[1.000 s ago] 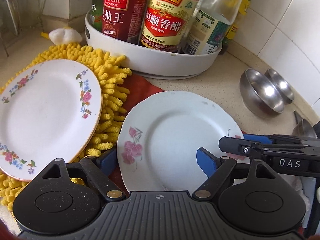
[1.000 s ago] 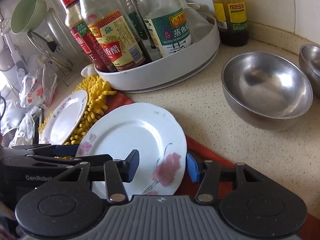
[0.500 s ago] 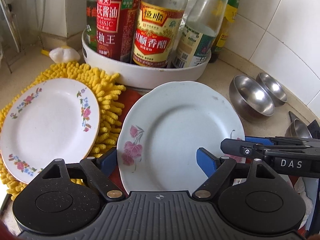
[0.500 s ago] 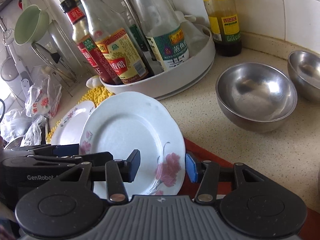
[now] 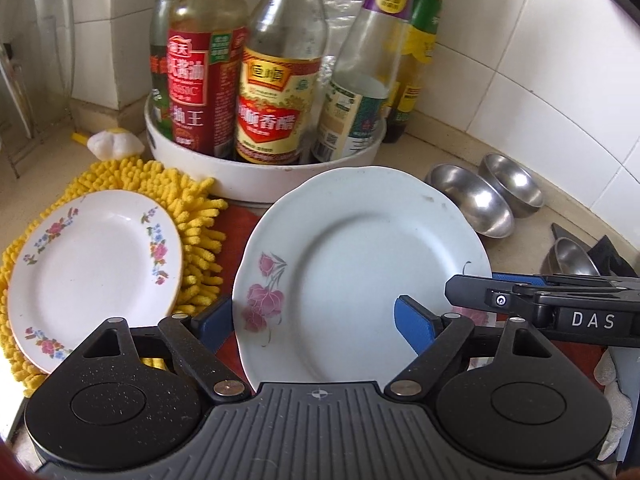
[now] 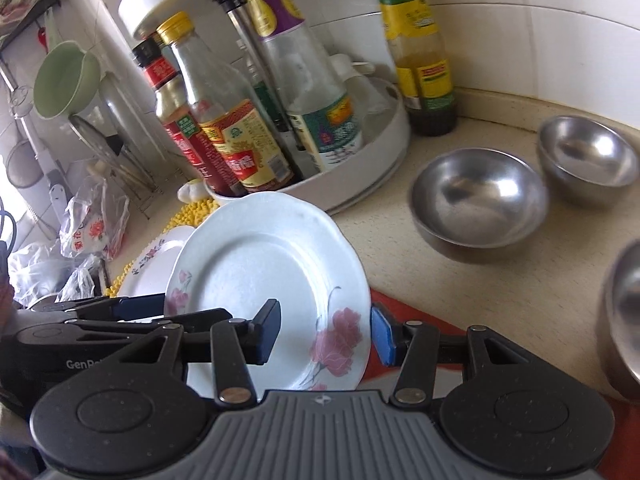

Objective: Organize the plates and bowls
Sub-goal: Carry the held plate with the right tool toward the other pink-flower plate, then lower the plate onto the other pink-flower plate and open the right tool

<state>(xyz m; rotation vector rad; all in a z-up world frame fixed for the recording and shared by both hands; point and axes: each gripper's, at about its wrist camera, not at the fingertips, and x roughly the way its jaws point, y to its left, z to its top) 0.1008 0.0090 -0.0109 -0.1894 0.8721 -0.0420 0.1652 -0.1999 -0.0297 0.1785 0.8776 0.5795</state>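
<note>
A white plate with pink roses (image 5: pixel 360 264) is held up off the counter between both grippers, its far edge tilted upward. My left gripper (image 5: pixel 316 324) is shut on its left rim and my right gripper (image 6: pixel 324 336) on its right rim (image 6: pixel 264 280). A second plate with small flowers (image 5: pixel 92 272) lies on a yellow chenille mat (image 5: pixel 192 208) to the left. Two steel bowls (image 6: pixel 476 204) (image 6: pixel 588 160) stand on the counter at the right; a third (image 6: pixel 624 312) shows at the right wrist view's edge.
A white turntable tray (image 5: pixel 264 172) of sauce bottles stands right behind the plates. A red mat (image 5: pixel 236 236) lies under the held plate. Plastic bags (image 6: pixel 92 224) and a rack fill the far left. Tiled walls close the corner.
Both grippers have lifted the rose plate off the red mat and tilted its far edge up. The views have risen, showing more of the bottles and the bowls.
</note>
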